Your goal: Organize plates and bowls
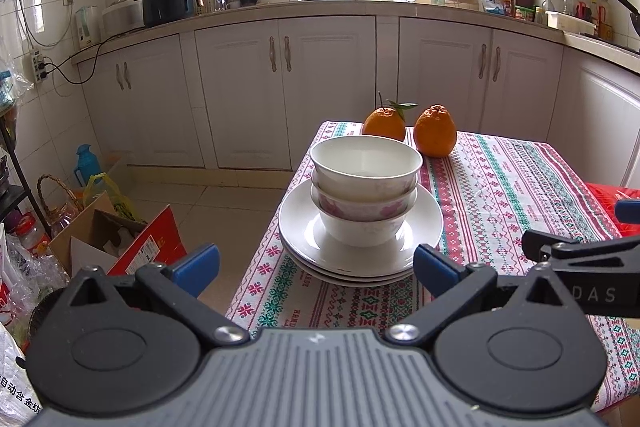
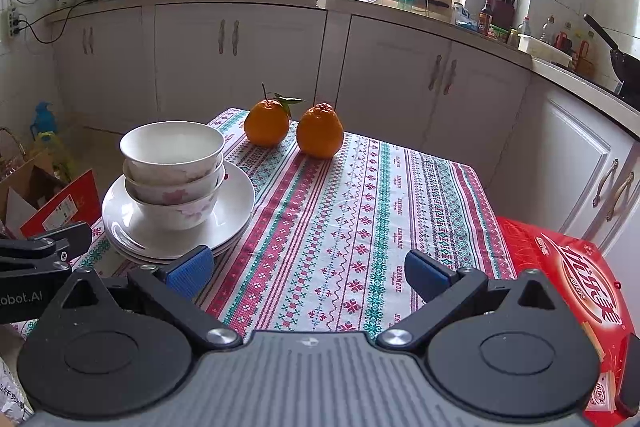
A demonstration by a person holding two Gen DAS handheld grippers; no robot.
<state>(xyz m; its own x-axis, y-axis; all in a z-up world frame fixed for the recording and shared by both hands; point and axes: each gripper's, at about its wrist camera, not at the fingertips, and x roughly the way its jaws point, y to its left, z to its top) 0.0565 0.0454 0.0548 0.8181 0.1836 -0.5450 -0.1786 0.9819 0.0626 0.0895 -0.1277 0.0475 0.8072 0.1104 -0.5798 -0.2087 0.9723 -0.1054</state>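
1. Both tongs stand wide and hold nothing: the left gripper (image 1: 316, 269) has its blue fingertips (image 1: 198, 267) spread to either side of the crockery stack, short of it and touching none of it.
2. Its partner, the right gripper (image 2: 308, 273), is just as wide, with blue fingertips (image 2: 426, 273) over the bare patterned tablecloth (image 2: 360, 219).
3. Three white bowls (image 1: 366, 183) sit nested one in another, upright, and the lower ones carry a faint pink flower print.
4. That nest rests in the middle of a stack of white plates (image 1: 348, 259), which I count as three by their rims.
5. From the right wrist view the bowls (image 2: 174, 171) and plates (image 2: 232, 211) lie at the table's left edge, to the left of the right gripper.
6. Two oranges (image 1: 434, 131) stand side by side at the far end of the table, behind the stack and apart from it; the left one bears a stem and a green leaf.
7. Beside the table's right edge lies a red packet (image 2: 576, 291) with large print, near the right fingertip.
8. Below the table on the left sits an open cardboard box (image 1: 116, 239) on the tiled floor.
9. White kitchen cupboards (image 1: 280, 83) run along the far wall under a crowded worktop and a bright window.
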